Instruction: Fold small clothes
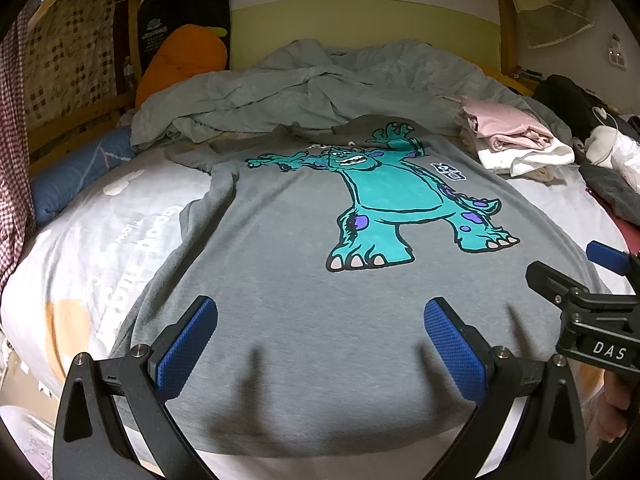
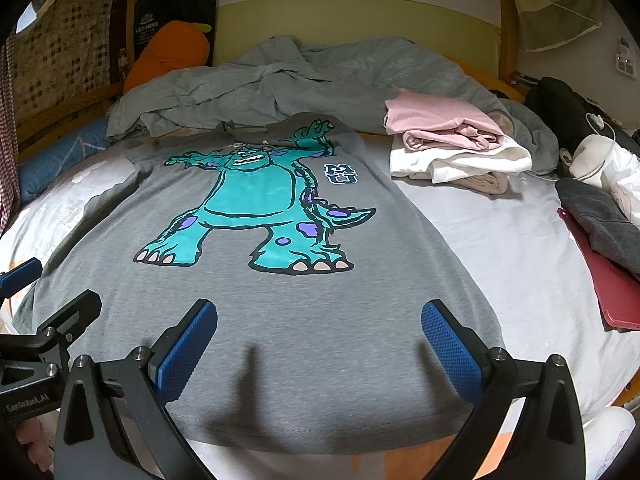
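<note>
A grey T-shirt [image 1: 288, 240] with a teal monster print lies flat, front up, on the bed, hem nearest me. It also shows in the right wrist view [image 2: 248, 300]. My left gripper [image 1: 320, 344] is open and empty, held over the hem at the shirt's left half. My right gripper [image 2: 320, 344] is open and empty over the hem at the shirt's right half. The right gripper shows at the right edge of the left wrist view [image 1: 580, 280]; the left gripper shows at the left edge of the right wrist view [image 2: 44, 300].
A stack of folded pink and white clothes [image 2: 452, 140] lies to the right of the shirt. A rumpled grey duvet [image 2: 280, 80] lies behind it. A dark grey garment on a red tablet [image 2: 612, 280] lies at the right. An orange plush [image 1: 180, 64] sits at the back left.
</note>
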`<state>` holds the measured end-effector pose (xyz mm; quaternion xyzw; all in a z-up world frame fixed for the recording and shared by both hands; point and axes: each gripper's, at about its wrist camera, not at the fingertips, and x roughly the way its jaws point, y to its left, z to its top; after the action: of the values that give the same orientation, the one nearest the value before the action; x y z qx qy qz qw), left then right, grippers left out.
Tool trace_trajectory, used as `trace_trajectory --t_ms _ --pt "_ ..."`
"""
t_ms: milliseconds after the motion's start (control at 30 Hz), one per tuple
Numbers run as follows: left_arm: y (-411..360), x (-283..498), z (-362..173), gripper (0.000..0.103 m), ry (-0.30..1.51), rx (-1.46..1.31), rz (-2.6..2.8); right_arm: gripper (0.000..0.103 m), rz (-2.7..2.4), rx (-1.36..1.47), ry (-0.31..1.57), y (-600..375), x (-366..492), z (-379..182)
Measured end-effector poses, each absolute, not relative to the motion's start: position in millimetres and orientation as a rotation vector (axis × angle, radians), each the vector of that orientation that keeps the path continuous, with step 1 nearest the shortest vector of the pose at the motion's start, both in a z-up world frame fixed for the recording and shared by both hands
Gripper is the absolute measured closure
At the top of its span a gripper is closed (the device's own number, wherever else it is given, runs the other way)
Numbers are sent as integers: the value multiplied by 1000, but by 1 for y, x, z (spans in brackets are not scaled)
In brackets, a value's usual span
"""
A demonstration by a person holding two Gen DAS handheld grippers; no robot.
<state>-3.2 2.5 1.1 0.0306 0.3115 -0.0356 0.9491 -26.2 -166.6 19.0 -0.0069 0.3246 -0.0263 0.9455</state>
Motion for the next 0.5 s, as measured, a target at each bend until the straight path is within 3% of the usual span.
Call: trace_trajectory --t_ms 233,300,333,400,500 --pt "16 -2 7 0 620 40 -54 3 -50 17 651 -176 -27 23" --pt "25 -2 13 0 597 13 -53 18 -69 12 624 -181 -29 28" --pt "32 -3 19 0 576 -2 -51 19 -68 19 614 -185 -29 32" --pt "40 -6 29 0 535 -2 -28 31 -46 69 611 -201 -28 39" --pt "50 -4 45 0 478 66 23 34 -42 166 608 -228 -26 49"
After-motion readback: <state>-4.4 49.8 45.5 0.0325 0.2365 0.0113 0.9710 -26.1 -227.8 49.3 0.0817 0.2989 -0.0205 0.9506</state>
